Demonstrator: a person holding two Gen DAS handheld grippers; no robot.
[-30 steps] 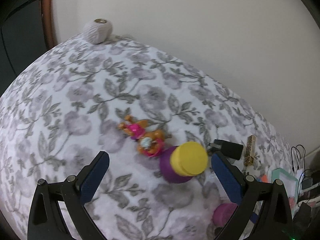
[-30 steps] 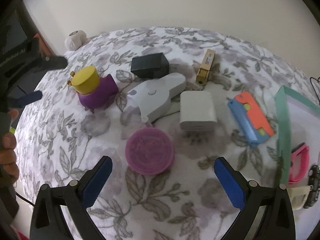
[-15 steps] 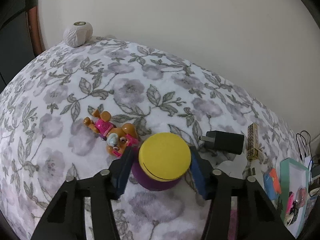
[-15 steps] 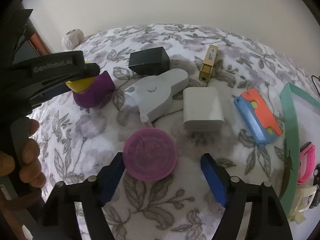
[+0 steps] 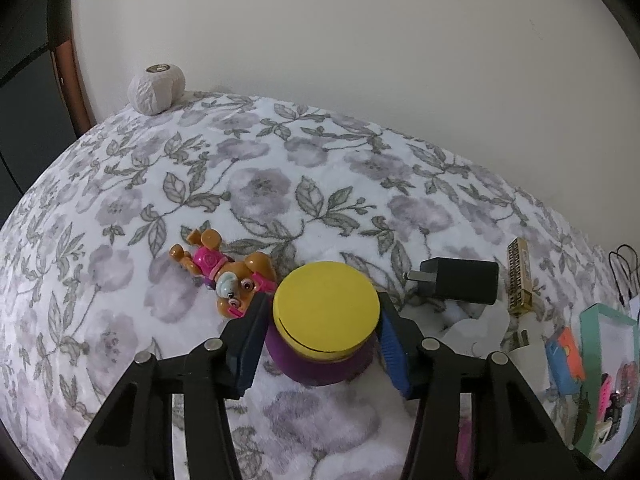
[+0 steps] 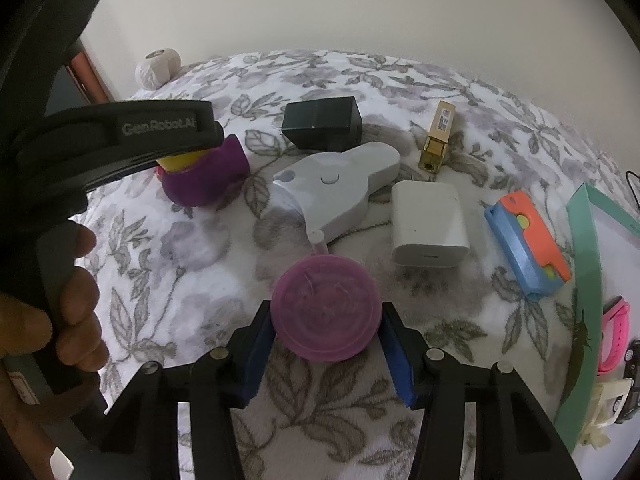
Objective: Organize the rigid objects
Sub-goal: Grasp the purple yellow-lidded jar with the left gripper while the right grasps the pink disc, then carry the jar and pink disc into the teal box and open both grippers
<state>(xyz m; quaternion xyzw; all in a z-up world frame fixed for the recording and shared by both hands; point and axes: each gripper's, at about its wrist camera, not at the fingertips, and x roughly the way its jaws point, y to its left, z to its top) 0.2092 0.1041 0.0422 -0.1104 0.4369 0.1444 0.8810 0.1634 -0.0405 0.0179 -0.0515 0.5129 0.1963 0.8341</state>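
Observation:
A purple jar [image 5: 320,368] with a yellow lid [image 5: 326,308] stands on the flowered bedspread [image 5: 260,188]. My left gripper [image 5: 322,308] is closing round the jar, and both blue pads touch its sides. In the right wrist view the same jar [image 6: 208,176] shows half hidden behind the left gripper's black finger [image 6: 160,132], held by a hand [image 6: 76,300]. A flat round purple lid [image 6: 324,300] lies near the front. My right gripper [image 6: 325,322] is closing on it, with a pad against each edge.
An orange and pink toy dog [image 5: 224,276] lies just left of the jar. Behind the purple lid lie a white device [image 6: 332,188], a black charger [image 6: 320,122], a white charger [image 6: 428,224], a gold bar [image 6: 438,136] and a blue-orange case [image 6: 524,236]. A teal box [image 6: 584,280] sits at the right.
Both grippers went from wide open to closed round their objects. The left one moved forward and down until the jar stood between its pads; the right one stayed over the purple lid.

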